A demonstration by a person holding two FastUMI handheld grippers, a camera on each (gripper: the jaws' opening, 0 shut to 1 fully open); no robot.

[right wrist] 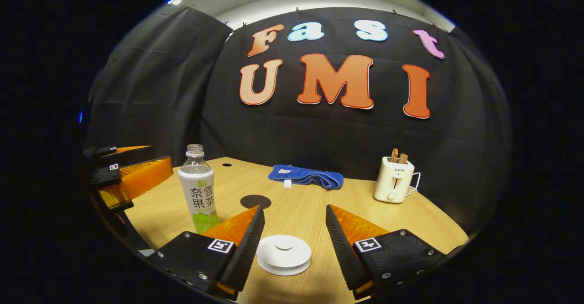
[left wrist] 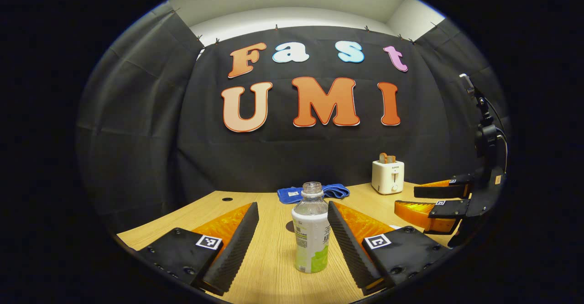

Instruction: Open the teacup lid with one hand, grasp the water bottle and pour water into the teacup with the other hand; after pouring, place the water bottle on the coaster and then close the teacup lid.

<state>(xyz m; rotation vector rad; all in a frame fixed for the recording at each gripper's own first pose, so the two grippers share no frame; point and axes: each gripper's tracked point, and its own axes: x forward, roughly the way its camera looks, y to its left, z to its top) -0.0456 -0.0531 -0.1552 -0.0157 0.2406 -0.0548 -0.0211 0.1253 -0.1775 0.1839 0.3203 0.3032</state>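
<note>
The water bottle (left wrist: 311,231) stands upright between the spread fingers of the left gripper (left wrist: 292,238); the right gripper (right wrist: 294,238), also spread, straddles the teacup lid (right wrist: 284,254)

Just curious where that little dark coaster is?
In the right gripper view, the coaster lies on the table, right of the water bottle, in front of the blue cloth.

At the far edge of the light wooden tabletop (right wrist: 301,222), ahead of us and slightly right, we see a crumpled blue cloth towel (right wrist: 306,176) lying flat against the booth's black cloth wall (right wrist: 319,130). Farther right stands a small cream-white two-slot toaster (right wrist: 394,180), slices of browned bread (right wrist: 398,155) poking upright from its slots, well apart from the towel.
</note>
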